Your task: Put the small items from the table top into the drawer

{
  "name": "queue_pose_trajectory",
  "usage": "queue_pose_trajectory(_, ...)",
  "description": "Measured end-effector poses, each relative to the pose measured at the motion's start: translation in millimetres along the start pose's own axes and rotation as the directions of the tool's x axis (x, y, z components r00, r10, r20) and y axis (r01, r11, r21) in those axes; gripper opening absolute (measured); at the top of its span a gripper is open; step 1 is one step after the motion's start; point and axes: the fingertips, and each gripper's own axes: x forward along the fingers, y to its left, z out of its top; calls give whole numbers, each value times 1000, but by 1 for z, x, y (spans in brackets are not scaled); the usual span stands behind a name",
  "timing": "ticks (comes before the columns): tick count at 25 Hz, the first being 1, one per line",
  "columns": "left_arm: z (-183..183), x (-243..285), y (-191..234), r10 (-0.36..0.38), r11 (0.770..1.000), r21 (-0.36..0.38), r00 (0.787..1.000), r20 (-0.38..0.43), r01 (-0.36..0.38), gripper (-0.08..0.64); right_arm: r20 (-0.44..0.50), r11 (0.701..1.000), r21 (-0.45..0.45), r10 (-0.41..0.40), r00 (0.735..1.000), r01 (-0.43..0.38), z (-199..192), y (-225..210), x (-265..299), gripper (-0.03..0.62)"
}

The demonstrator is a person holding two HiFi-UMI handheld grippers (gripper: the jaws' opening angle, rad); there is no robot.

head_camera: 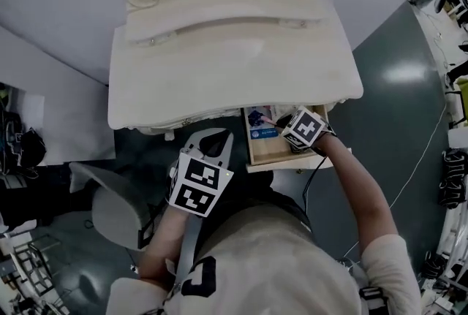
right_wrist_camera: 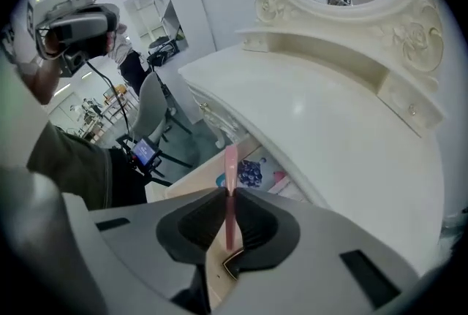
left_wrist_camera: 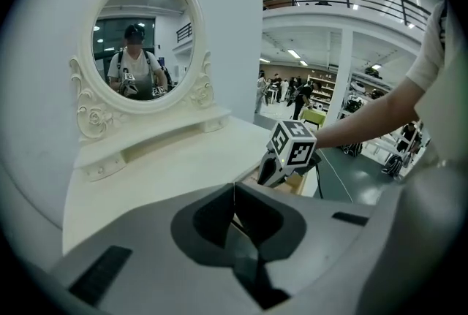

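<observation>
The white dressing table's top [head_camera: 234, 72] is bare. Under its right end the wooden drawer [head_camera: 281, 156] stands pulled out, with a blue-printed card [right_wrist_camera: 250, 173] and other small things lying inside. My right gripper [right_wrist_camera: 229, 193] hangs over the drawer, shut on a thin pink stick [right_wrist_camera: 230, 167] that points up and forward out of the jaws. From the head view the right gripper [head_camera: 280, 128] sits at the drawer's back end, under the table edge. My left gripper [head_camera: 212, 137] is held back in front of the table, below its edge. Its jaws are shut with nothing between them.
An oval mirror [left_wrist_camera: 142, 50] in a carved frame stands at the back of the table over a low shelf [head_camera: 219, 21]. A grey chair [head_camera: 110, 204] is at my left. Dark floor with a thin cable [head_camera: 417, 175] lies to the right.
</observation>
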Motion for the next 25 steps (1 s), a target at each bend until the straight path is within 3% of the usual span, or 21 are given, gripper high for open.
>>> queue_pose_trajectory(6,-2,11,-2,71,996,-48,997,-28,-72,57,39,999,37,37,999,-38,-10,-14,28,61)
queue_pose_trajectory(11,-4,21,-11,87,992,-86,995,-45,-91,57,67,991,123,41,997,-49,-17,-21,42,61)
queue_pose_trajectory(19,-16,27,0,115,985,-124,991,-67,-122,57,106,939,344,-3,994,-34,-21,-28,72,61)
queue_pose_trajectory(25,-32,24,16,120,979,-158,990,-73,-130,57,105,928,371,-20,994,-21,-19,-25,86,61)
